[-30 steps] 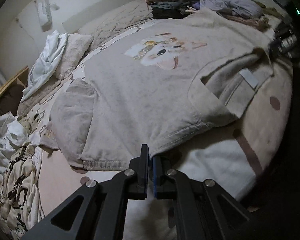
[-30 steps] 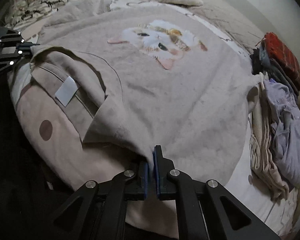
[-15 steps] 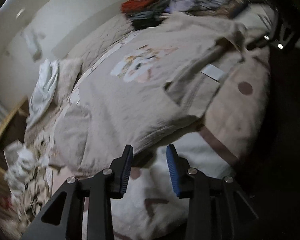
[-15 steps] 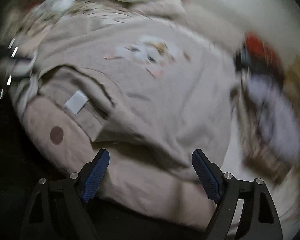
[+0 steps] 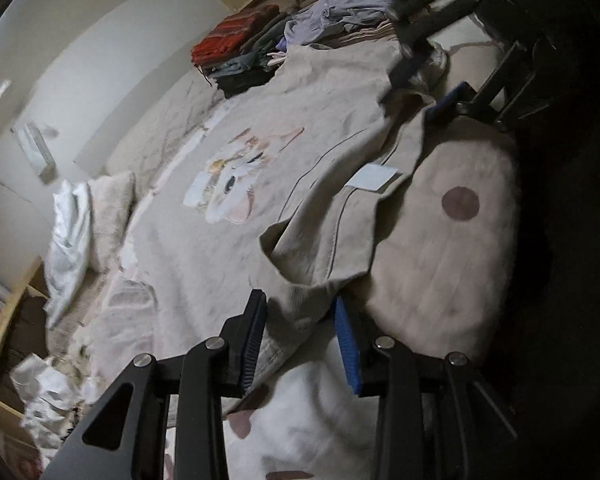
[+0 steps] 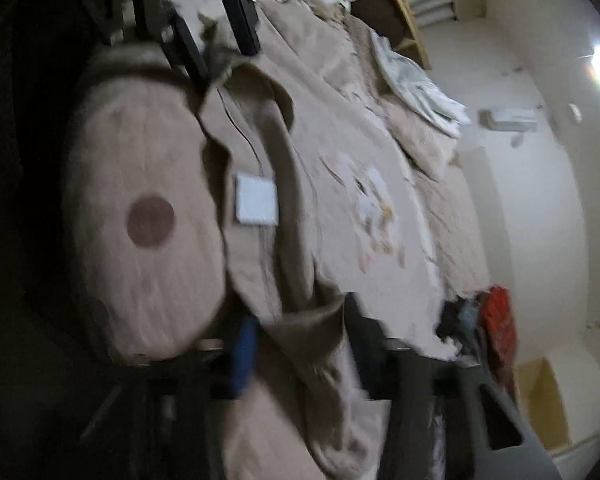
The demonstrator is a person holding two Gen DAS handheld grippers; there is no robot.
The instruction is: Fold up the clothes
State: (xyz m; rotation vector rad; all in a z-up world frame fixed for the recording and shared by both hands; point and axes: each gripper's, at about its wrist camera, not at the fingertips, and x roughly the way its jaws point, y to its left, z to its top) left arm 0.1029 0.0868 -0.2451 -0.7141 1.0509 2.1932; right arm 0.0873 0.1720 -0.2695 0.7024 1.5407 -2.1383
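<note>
Both tongs gape; left tongs (image 5: 300,336) and right tongs (image 6: 300,344) each straddle the beige sweatshirt (image 5: 204,240) unclamped.

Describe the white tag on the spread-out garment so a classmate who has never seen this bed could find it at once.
Start at the bed and find the beige cat-print sweatshirt spread across it. Follow it to the collar near the bed's edge. The white tag lies inside that collar, the only plain white rectangle there, unlike the round brown dot beside it.

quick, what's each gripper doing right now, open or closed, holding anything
Left gripper: open, fingers either side of the sweatshirt collar.
Right gripper: open, fabric between its fingers, not clamped.
</note>
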